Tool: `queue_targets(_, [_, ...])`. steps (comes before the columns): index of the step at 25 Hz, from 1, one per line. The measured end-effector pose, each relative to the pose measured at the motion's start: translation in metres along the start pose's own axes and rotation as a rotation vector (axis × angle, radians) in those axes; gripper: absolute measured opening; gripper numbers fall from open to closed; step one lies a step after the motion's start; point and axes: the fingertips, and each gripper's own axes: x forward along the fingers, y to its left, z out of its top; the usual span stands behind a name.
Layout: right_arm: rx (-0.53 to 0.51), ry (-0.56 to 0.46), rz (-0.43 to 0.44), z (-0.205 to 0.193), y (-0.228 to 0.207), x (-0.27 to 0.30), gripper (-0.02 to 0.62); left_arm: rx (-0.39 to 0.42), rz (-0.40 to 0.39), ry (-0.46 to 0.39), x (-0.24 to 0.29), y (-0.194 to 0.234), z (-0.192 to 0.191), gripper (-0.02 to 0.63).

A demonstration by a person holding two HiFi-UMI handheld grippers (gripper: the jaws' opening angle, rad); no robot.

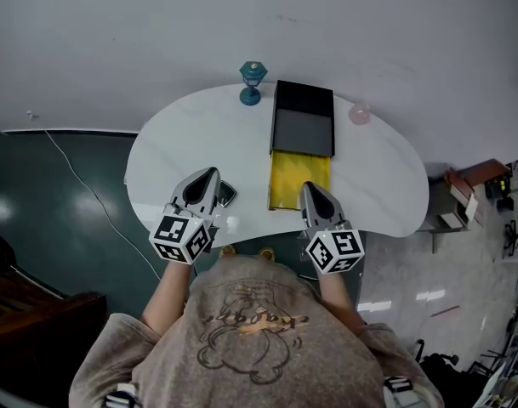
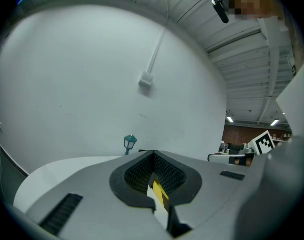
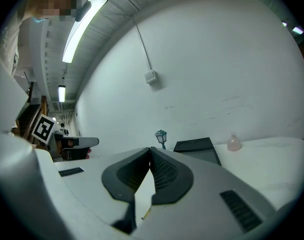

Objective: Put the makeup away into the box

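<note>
Over on the white bench [image 1: 156, 155], the dark box [image 1: 303, 117] sits in the middle with its yellow tray [image 1: 299, 181] slid out toward the person. Left tool [image 1: 209, 175] and right tool [image 1: 309, 187] are both at the near edge, jaws pinched together, nothing in them. A dark compact [image 1: 227, 195] lies just beside the left tool. Pink bottle [image 1: 359, 113] is right of the box, teal lamp [image 1: 253, 82] on its left.

so the white kidney-shaped counter [image 1: 178, 147] has a teal lantern-shaped ornament [image 1: 253, 82] at its far edge, a black rectangular box [image 1: 303, 119] with a yellow near end just beside it, a small pink bottle [image 1: 359, 113] past that, and a small dark compact [image 1: 227, 195] near the front edge
</note>
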Motion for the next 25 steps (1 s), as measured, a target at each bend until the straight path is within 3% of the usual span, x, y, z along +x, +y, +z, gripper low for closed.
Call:
queue_targets(12, [-0.002,0.002,0.030,0.004,-0.009,0.008,0.005,0.008,0.043,-0.024,0.004,0.000,0.003,0.033])
queue_targets(25, [0.021,0.020,0.034,-0.004,-0.015,0.012,0.005,0.045,0.003,0.077,0.018,-0.004,-0.013,0.241])
